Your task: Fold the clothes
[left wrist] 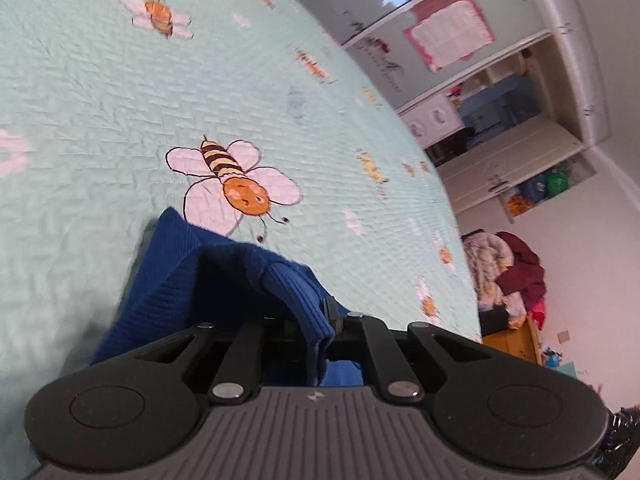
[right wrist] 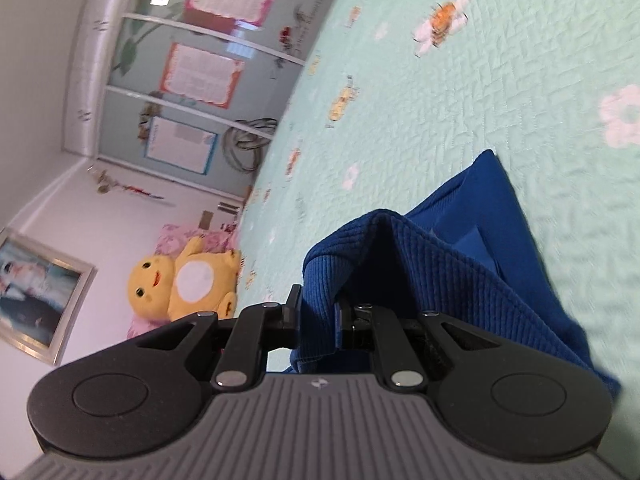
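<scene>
My left claw (left wrist: 316, 320) is clamped on a ribbed hem of the deep-blue knitted sweater (left wrist: 224, 280), and my right claw (right wrist: 318, 316) pinches another ribbed edge of it (right wrist: 420, 264). The sweater trails ahead onto the mint quilted bedspread with bee prints (left wrist: 100, 92), which lies open beyond. Both claws tilt steeply.

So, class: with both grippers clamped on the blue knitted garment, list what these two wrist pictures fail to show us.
- Left wrist view: most of the blue ribbed knitted garment, behind the left gripper; its type is unclear.
- Right wrist view: the garment's lower part, behind the right gripper.
- Both views: the person holding the grippers is out of frame.
- Left wrist view: pink-bordered wall posters, text too blurred.
- Right wrist view: the framed picture, cut by the edge.
</scene>
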Tool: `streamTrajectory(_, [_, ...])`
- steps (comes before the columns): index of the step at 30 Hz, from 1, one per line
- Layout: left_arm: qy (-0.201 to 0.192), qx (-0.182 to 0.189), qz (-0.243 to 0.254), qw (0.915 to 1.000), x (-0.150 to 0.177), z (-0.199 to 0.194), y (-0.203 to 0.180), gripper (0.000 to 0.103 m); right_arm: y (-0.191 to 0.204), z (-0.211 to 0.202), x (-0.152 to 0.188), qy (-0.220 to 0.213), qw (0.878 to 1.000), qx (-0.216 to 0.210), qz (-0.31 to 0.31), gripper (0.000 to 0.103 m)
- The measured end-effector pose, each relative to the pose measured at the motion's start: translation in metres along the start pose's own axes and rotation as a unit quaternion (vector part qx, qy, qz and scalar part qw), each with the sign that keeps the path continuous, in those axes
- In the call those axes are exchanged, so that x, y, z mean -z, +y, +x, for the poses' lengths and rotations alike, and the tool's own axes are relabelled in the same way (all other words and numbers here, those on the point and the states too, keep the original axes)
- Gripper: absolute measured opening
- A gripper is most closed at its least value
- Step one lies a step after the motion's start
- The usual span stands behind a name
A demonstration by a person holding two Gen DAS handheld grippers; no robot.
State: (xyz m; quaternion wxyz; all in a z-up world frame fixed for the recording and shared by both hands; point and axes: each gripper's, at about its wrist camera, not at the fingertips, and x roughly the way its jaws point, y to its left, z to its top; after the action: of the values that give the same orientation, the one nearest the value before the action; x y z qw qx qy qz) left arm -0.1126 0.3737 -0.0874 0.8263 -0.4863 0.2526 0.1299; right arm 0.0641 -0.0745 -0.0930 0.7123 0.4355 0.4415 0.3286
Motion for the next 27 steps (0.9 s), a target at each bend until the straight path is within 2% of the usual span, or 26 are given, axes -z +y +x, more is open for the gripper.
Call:
streamTrajectory(3, [0.024,-0.024,-0.015,0.9993,-0.020,0.041,0.010,0.009,-0.021,0.039,-0.022,0.006,0.999,0.020,0.030,0.017])
streamTrajectory(4, [0.035,-0.030,-0.017,0.9988,-0.026,0.056,0.013,0.009,-0.021,0.040,-0.021,0.005,1.000,0.019,0.022,0.018])
streamTrajectory(6, [0.054,-0.042,-0.030,0.9972,-0.035,0.074,0.021,0.018,-0.019,0.040,-0.020,0.004,1.000,0.016,0.006,0.024])
streamTrajectory(7, [0.063,-0.048,-0.037,0.9962,-0.040,0.084,0.025,0.020,-0.018,0.041,-0.020,0.003,1.000,0.015,-0.001,0.032])
streamTrajectory(8, [0.066,-0.041,-0.050,0.9958,-0.042,0.086,0.030,0.024,-0.018,0.041,-0.019,0.002,1.000,0.013,-0.009,0.041])
streamTrajectory(9, [0.068,-0.032,-0.063,0.9952,-0.045,0.088,0.035,0.031,-0.017,0.042,-0.019,0.001,1.000,0.012,-0.017,0.042])
streamTrajectory(11, [0.072,-0.015,-0.079,0.9942,-0.050,0.086,0.041,0.039,-0.015,0.043,-0.017,-0.001,0.999,0.009,-0.032,0.047])
streamTrajectory(14, [0.060,-0.007,-0.058,0.9965,-0.055,0.067,0.035,0.040,-0.013,0.044,-0.016,-0.003,0.998,0.004,-0.056,0.055])
streamTrajectory(16, [0.038,0.011,-0.030,0.9988,-0.051,0.045,0.023,0.044,-0.012,0.045,-0.015,-0.005,0.997,0.001,-0.071,0.055])
streamTrajectory(18, [0.015,0.027,0.001,0.9995,-0.042,0.023,0.012,0.053,-0.010,0.046,-0.014,-0.007,0.996,-0.001,-0.086,0.055])
streamTrajectory(20, [-0.012,0.023,0.031,0.9992,-0.027,0.008,0.004,0.055,-0.008,0.046,-0.012,-0.008,0.995,-0.004,-0.103,0.055])
streamTrajectory(22, [-0.030,0.009,0.065,0.9973,-0.009,-0.001,-0.003,0.056,0.014,0.052,0.014,-0.004,0.979,0.039,-0.199,0.055])
streamTrajectory(24, [-0.040,-0.047,0.134,0.9890,0.015,0.006,-0.011,0.056,0.032,0.065,0.042,-0.019,0.944,0.107,-0.311,0.056])
streamTrajectory(25, [-0.049,-0.081,0.179,0.9793,0.027,0.012,-0.015,0.055,0.032,0.072,0.050,-0.030,0.923,0.141,-0.358,0.056])
streamTrajectory(26, [-0.058,-0.114,0.231,0.9645,0.040,0.019,-0.020,0.055,0.032,0.082,0.062,-0.038,0.898,0.177,-0.402,0.056])
streamTrajectory(27, [-0.066,-0.139,0.275,0.9490,0.052,0.028,-0.021,0.055,0.029,0.092,0.069,-0.039,0.880,0.198,-0.429,0.056])
